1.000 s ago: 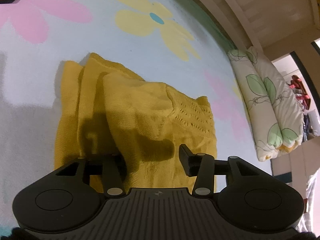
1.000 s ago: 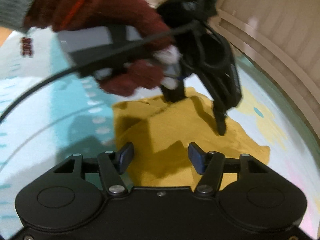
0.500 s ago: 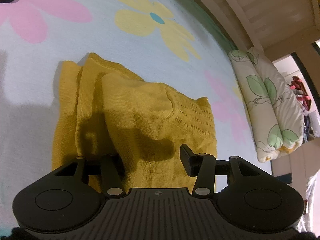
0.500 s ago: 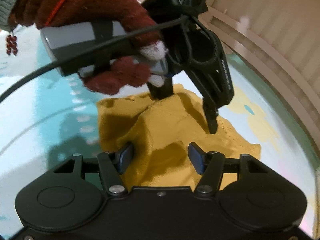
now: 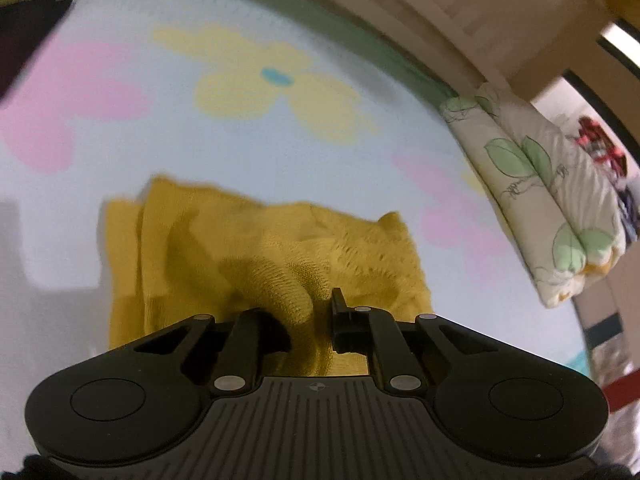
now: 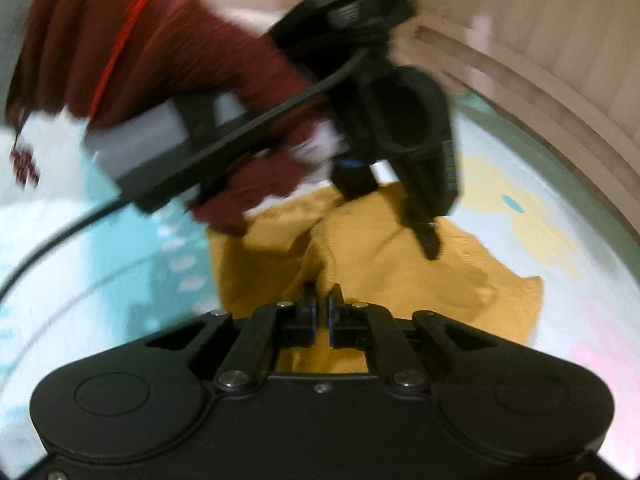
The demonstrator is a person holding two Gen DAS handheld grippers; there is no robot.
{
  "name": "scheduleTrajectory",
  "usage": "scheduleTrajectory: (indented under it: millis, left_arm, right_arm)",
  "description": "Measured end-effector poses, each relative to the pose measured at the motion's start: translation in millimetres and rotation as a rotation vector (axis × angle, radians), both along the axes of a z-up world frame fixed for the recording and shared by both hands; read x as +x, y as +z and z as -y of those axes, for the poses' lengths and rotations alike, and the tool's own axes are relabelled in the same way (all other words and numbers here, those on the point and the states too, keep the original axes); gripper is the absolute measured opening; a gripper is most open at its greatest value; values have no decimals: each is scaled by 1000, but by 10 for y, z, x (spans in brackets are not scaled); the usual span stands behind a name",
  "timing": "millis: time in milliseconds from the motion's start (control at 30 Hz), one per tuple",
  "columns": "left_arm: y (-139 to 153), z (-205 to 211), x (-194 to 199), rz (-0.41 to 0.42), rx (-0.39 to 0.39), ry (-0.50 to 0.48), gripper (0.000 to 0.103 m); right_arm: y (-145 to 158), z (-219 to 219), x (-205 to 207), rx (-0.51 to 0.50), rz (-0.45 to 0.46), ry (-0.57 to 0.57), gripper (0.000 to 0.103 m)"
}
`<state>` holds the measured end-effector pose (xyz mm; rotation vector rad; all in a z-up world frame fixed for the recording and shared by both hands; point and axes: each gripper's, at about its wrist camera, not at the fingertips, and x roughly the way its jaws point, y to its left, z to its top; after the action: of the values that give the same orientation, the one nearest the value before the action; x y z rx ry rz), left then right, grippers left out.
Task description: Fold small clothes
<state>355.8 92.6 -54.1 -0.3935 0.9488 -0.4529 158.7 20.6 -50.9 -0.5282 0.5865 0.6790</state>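
Lying on a pale blue mat (image 5: 100, 152) printed with pink and yellow flowers: a yellow knit garment (image 5: 192, 240), partly folded, with layered edges showing at its left side and an openwork band toward its right.

Closing on the near edge of that garment: the left gripper (image 5: 312, 312), jaws narrowing, a bunched ridge of yellow knit gathered between them and rising off the mat. Pressing against the right of that ridge: one black finger (image 5: 338, 308); the other mostly hidden behind the cloth.

Sitting farther right, along the mat's far right edge: a rolled quilt (image 5: 552, 200) with green leaf print, beside a beige wall.

In the right wrist view, blurring at upper left: a hand in a dark red knit glove (image 6: 160, 64), gripping the grey handle of the left gripper (image 6: 400, 232), its black tips pointing down into the garment (image 6: 400, 280).

Pinching the near edge of the yellow knit at the centre: the right gripper (image 6: 322, 312), fingers drawn almost together, a thin fold of cloth caught between the blue-edged pads (image 6: 310, 316).

Showing at far right: more of the mat (image 6: 580, 300), with a yellow flower and a pink patch.
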Motion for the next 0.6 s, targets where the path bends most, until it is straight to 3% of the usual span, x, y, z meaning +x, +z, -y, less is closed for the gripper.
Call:
scheduleTrajectory:
  millis: [200, 300, 433, 500, 567, 600]
  left_arm:
    - [320, -24, -53, 94, 44, -25, 9]
    - [240, -141, -55, 66, 74, -9, 9]
    - [-92, -259, -39, -43, 167, 46, 13]
    - [-211, -331, -54, -76, 134, 48, 16]
    - [-190, -423, -57, -73, 70, 64, 27]
    - [-164, -458, -52, -67, 45, 78, 29]
  right_arm:
    - [285, 25, -13, 114, 28, -37, 10]
    - [271, -131, -31, 124, 20, -7, 10]
    - [77, -320, 0, 96, -36, 13, 10]
    - [-66, -399, 10, 55, -98, 24, 16]
    - [-169, -423, 18, 36, -152, 37, 23]
    - [-185, -405, 10, 41, -166, 43, 31]
